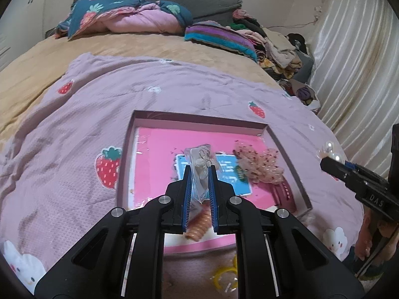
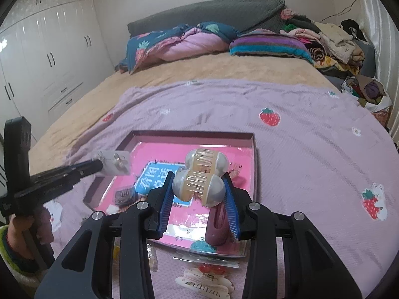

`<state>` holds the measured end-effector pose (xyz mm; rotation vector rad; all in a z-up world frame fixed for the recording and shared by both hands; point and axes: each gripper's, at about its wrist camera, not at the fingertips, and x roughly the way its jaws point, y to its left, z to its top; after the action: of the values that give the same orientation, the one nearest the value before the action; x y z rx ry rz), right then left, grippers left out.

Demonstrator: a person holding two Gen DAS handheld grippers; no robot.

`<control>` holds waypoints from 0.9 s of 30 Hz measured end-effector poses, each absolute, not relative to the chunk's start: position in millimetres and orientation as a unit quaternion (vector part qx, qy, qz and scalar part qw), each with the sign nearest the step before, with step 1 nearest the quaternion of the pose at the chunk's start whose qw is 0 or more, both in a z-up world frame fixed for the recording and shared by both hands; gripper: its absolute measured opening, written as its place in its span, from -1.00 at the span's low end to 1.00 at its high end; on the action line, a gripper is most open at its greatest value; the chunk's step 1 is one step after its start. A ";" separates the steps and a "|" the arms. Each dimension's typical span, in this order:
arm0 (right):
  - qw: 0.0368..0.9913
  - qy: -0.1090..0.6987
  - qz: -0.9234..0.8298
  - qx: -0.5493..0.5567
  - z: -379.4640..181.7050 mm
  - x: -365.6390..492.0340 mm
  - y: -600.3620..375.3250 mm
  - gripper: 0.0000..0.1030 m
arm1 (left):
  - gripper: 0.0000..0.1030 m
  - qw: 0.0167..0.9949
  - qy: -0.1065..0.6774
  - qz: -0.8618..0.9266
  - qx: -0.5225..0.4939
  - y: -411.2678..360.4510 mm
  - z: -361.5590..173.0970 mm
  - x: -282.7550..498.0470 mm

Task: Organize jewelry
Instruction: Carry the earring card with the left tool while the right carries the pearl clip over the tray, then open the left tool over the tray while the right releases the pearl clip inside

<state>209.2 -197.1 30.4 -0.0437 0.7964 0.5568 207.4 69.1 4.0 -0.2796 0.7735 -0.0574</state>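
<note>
currently i see the purple strawberry blanket (image 1: 174, 94) under the pink tray (image 1: 199, 122), my right gripper (image 2: 199, 186) clamped on a pearl claw clip (image 2: 202, 177) and my left gripper (image 1: 199, 174) pinching a clear earring bag (image 1: 199, 159), both above the tray.

Bed (image 2: 174, 74): lilac strawberry blanket (image 2: 299, 149), shallow tray (image 2: 254, 149), pillows, clothes heap.
</note>
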 end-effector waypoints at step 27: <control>0.842 0.445 0.300 -0.055 -32.7 202.4 -146.5 -0.29 | -0.85 0.893 0.410 0.004 -0.185 104.4 -43.2 202.4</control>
<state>202.4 -146.5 -32.7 -0.1168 0.9399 0.6335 202.4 104.4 -43.2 -0.3842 0.8512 0.0091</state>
